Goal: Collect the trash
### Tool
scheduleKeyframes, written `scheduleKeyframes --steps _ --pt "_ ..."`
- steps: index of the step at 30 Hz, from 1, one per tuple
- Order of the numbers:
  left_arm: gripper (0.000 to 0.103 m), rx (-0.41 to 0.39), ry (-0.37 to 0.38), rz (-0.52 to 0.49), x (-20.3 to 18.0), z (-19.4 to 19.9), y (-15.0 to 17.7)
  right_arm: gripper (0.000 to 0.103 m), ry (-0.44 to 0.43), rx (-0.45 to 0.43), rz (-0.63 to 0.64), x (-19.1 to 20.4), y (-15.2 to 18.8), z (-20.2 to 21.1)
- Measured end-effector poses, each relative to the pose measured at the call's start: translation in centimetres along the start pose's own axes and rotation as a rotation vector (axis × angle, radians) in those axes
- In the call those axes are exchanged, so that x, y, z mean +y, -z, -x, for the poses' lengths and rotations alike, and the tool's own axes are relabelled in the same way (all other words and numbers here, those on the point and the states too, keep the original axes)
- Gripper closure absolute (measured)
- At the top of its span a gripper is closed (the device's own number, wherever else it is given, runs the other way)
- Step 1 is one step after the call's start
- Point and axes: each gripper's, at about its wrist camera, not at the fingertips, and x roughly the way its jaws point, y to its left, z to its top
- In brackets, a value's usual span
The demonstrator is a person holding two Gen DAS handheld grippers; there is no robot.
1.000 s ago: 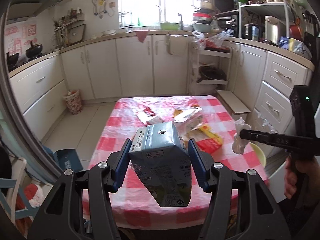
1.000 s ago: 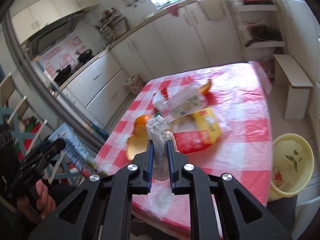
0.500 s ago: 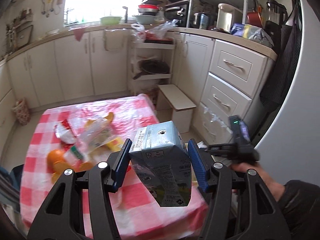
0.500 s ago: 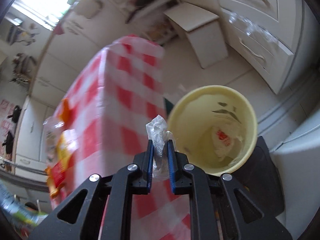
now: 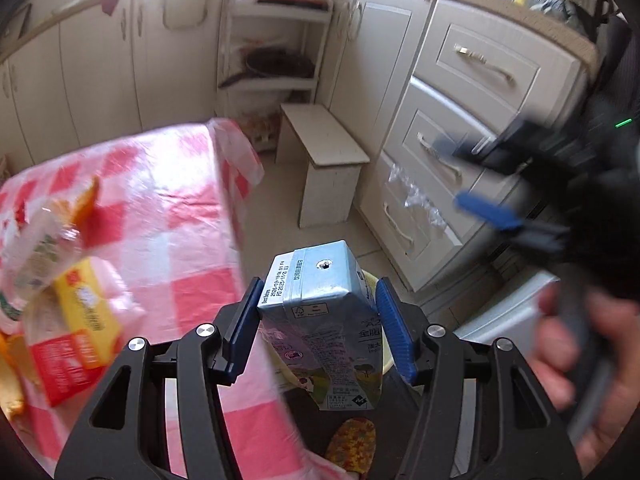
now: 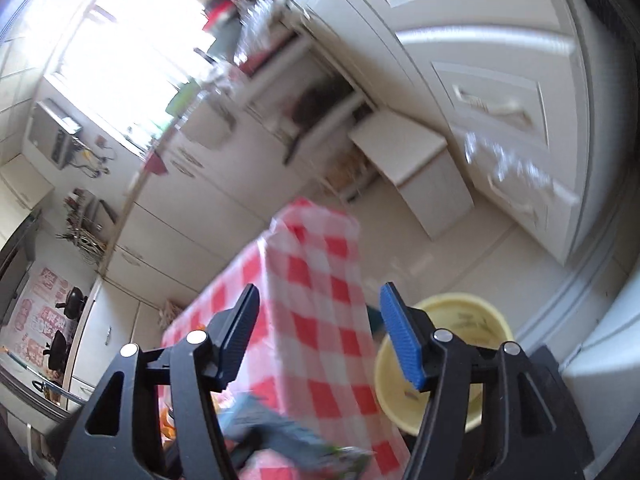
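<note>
My left gripper (image 5: 318, 322) clamps a milk carton (image 5: 324, 320) past the table edge, above the yellow bin (image 6: 448, 360). My right gripper (image 6: 320, 338) is opening, nothing between its jaws. Risk: releasing off-centre drops the carton on the floor. Legible: "Best Before".

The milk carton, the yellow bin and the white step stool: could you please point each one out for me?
milk carton (image 5: 320, 280), left wrist view, on its silver top panel.
yellow bin (image 6: 480, 312), right wrist view, on its far rim.
white step stool (image 5: 324, 140), left wrist view, on its flat top.
</note>
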Motion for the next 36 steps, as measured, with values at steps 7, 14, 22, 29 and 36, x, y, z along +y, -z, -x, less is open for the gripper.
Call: scheduleKeyframes --steps 7,14,22,29,36 --pt "0.048 0.134 -0.046 0.014 -1.8 -6.8 -0.6 0.041 0.004 -0.042 0.050 0.7 -1.0 0.6" --pt "0.038 0.055 -0.057 0.007 0.7 -0.4 0.0 0.041 -0.022 -0.063 0.041 1.6 -1.4 1.1" --pt "0.025 -0.097 -0.225 0.075 11.0 13.0 2.7 0.041 -0.071 -0.015 0.136 6.4 1.4 0.0" --pt "0.019 -0.138 -0.420 0.192 21.7 20.9 6.8 0.040 -0.147 0.064 0.295 12.8 5.9 -1.0" --pt "0.019 -0.101 -0.453 0.368 29.2 21.6 11.0 0.038 -0.195 0.220 0.394 15.9 12.6 -1.7"
